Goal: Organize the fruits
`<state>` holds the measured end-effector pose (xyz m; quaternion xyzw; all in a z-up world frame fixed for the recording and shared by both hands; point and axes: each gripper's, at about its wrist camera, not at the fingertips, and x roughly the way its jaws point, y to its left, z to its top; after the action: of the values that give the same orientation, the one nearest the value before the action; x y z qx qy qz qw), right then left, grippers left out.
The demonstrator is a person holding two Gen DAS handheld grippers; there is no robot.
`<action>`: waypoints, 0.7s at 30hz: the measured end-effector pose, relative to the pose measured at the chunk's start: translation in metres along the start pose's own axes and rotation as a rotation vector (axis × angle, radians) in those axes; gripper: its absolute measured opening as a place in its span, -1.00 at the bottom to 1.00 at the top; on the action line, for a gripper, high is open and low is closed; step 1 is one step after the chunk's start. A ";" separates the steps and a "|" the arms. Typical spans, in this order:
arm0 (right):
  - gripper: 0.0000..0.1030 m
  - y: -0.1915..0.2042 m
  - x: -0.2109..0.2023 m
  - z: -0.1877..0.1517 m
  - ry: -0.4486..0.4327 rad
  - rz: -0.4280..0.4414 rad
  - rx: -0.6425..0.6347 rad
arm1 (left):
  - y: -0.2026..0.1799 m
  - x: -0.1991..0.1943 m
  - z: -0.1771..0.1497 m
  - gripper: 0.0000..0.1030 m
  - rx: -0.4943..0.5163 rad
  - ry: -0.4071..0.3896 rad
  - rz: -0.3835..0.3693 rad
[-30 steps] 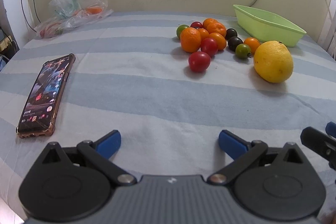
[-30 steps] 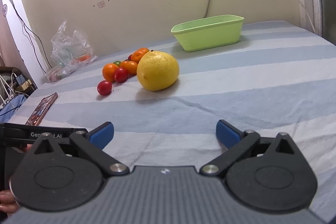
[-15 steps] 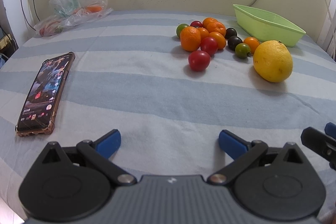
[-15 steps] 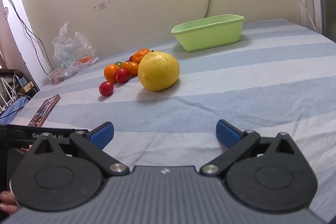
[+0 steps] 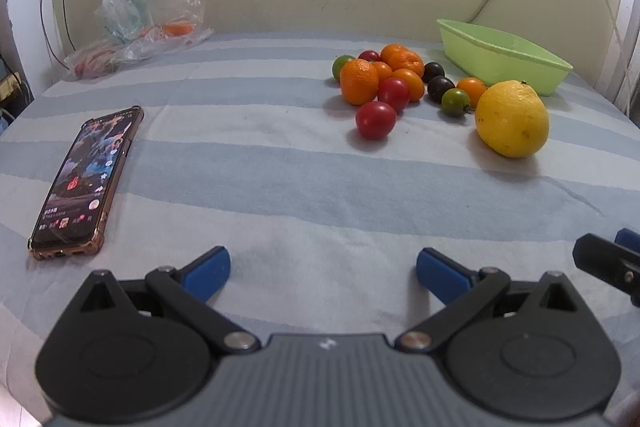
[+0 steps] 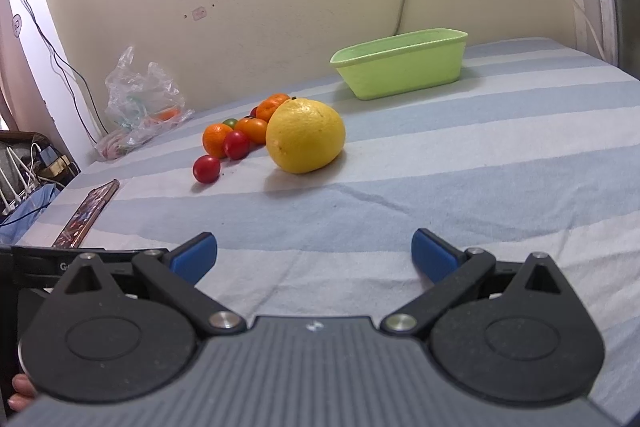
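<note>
A large yellow citrus fruit [image 5: 512,119] [image 6: 305,135] lies on the striped cloth, right of a heap of small fruits: oranges [image 5: 359,81], red tomatoes [image 5: 375,120] [image 6: 206,169], dark and green ones [image 5: 455,102]. A light green tub [image 5: 504,55] [image 6: 400,65] stands behind them near the wall. My left gripper [image 5: 323,267] is open and empty, well short of the fruits. My right gripper [image 6: 314,253] is open and empty, short of the yellow fruit.
A phone [image 5: 86,177] [image 6: 86,213] with a lit screen lies at the left. A clear plastic bag [image 5: 146,15] [image 6: 140,101] sits at the back left by the wall. Part of the right gripper [image 5: 608,261] shows at the left view's right edge.
Both grippers have risen and tilted slightly, so the fruits sit a little lower in the right view. Nothing on the cloth has moved. Both jaws stay open.
</note>
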<state>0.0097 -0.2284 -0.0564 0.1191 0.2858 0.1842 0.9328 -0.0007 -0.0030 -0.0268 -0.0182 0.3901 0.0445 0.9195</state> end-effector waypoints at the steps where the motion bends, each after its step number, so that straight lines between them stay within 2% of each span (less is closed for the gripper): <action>1: 1.00 0.000 0.000 0.000 -0.001 0.000 -0.002 | 0.000 0.000 -0.001 1.00 0.002 -0.009 0.001; 9: 1.00 0.005 0.001 -0.002 -0.006 -0.023 -0.049 | -0.001 -0.003 -0.011 1.00 0.020 -0.083 -0.002; 14: 0.98 0.004 -0.001 -0.002 -0.018 -0.035 -0.065 | 0.000 -0.001 -0.006 1.00 0.033 -0.062 -0.021; 19: 0.90 0.008 -0.002 0.001 -0.029 -0.042 -0.126 | 0.002 -0.002 -0.003 1.00 0.022 -0.090 -0.109; 21: 0.80 0.008 -0.002 0.005 -0.032 -0.041 -0.150 | 0.001 -0.004 0.004 0.99 0.027 -0.105 -0.153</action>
<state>0.0089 -0.2229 -0.0489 0.0457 0.2587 0.1839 0.9472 -0.0003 -0.0015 -0.0214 -0.0330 0.3396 -0.0304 0.9395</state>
